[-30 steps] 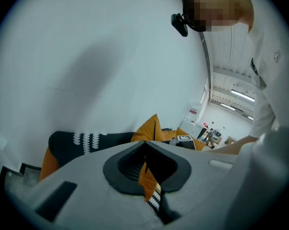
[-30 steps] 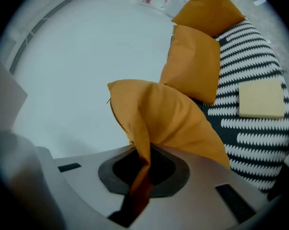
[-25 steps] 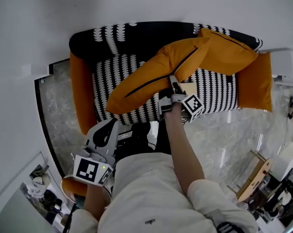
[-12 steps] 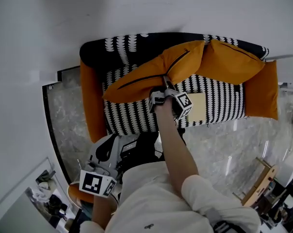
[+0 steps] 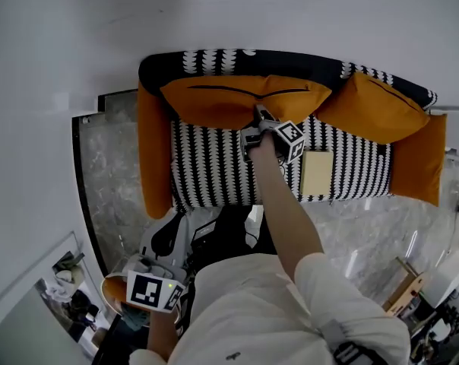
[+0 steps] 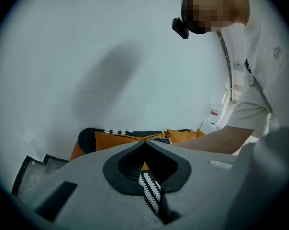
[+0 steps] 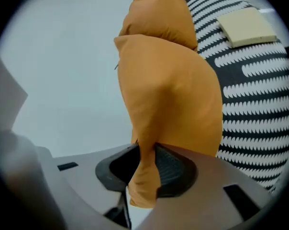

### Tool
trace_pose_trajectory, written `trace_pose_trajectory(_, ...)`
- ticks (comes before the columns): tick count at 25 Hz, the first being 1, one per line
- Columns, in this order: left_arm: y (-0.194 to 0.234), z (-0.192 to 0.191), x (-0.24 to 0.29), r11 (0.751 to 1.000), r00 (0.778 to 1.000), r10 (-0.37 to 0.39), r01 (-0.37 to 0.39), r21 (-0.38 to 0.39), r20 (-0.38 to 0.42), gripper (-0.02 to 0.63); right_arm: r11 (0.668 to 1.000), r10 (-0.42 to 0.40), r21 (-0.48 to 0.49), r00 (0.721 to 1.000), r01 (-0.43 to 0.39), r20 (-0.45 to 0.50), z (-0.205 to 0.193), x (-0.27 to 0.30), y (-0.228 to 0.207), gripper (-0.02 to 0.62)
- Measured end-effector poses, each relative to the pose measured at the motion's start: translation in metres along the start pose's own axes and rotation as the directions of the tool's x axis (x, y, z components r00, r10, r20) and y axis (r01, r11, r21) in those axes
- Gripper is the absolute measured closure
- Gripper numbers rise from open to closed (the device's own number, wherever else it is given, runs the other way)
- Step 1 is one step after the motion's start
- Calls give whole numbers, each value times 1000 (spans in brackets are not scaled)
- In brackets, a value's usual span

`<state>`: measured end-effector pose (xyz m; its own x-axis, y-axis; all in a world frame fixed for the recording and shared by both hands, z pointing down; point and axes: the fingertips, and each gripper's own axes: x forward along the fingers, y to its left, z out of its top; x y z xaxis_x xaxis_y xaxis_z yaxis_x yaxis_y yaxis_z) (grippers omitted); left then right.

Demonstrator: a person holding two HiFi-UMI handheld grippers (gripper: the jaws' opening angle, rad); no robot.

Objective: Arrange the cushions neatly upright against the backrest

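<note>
Pinching edge of long orange cushion (image 7: 168, 95) – right tongs (image 7: 144, 176), grip just loosening; left tongs (image 6: 144, 145) closed, empty

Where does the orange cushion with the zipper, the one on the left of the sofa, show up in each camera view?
Head view: orange cushion upper centre, along the backrest.
Left gripper view: orange cushion a low band just above the jaws, left of centre.
Right gripper view: orange cushion fills the centre, its edge pinched in the right gripper, whose jaws have just been easing open.
Shared landmark: black-and-white sofa.
</note>
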<state>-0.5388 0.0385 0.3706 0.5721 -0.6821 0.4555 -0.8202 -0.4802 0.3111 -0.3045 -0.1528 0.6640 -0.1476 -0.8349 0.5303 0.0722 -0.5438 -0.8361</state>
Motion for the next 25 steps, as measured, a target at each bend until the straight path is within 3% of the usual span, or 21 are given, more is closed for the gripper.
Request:
trace_pose_trajectory(2,1,-1,6,1000,1000,-3,3,-4,0,594,985,34,-165,998,-42,-47,-1,6,22,520)
trace_pose_trajectory(3,1,-1,10,1000,1000,-8,8,-5,0,595,963,39,-264,996,-57,-74,-2,7,34,474)
trace_pose_trajectory(4,-1,-1,14,1000,1000,-16,16,-4,0,595,933,34,-354,994,-68,-101,-3,6,46,438)
trace_pose_trajectory(8,-14,9,36,998,998,-69,69,10,3,595,822,4,-561,986,-97,-166,7,-6,73,437)
trace_pose_trajectory(10,-20,16,49,995,995,-95,95,16,6,595,737,-15,-667,985,-106,-173,19,-14,83,428)
trace_pose_trajectory(11,-23,19,54,994,994,-106,106,18,9,594,665,-31,-738,983,-113,-179,24,-17,88,420)
trace_pose_trajectory(12,-27,22,59,993,993,-115,115,21,11,594,564,-55,-816,981,-125,-188,26,-21,93,407)
trace_pose_trajectory(13,-31,24,63,992,992,-123,123,23,11,595,431,-87,-891,977,-141,-197,26,-24,96,396)
trace_pose_trajectory(14,-34,25,65,991,992,-129,128,25,9,594,276,-124,-948,972,-160,-200,23,-26,99,387)
trace_pose_trajectory(16,-41,23,68,991,991,-132,132,25,2,594,-28,-193,-979,962,-201,-192,13,-26,101,373)
trace_pose_trajectory(18,-44,20,69,992,992,-125,125,19,-6,594,-257,-251,-933,949,-254,-189,0,-21,99,353)
trace_pose_trajectory(20,-44,18,68,994,994,-106,106,9,-11,594,-432,-303,-843,932,-321,-200,-18,-12,94,332)
trace_pose_trajectory(22,-41,16,63,997,997,-73,73,1,-15,594,-575,-350,-723,914,-383,-205,-36,-1,84,315)
trace_pose_trajectory(24,-39,12,56,999,999,-36,36,-10,-17,594,-681,-396,-593,897,-429,-194,-48,10,69,298)
trace_pose_trajectory(25,-37,9,51,1000,1000,-17,17,-20,-19,594,-718,-421,-532,889,-449,-182,-53,15,61,289)
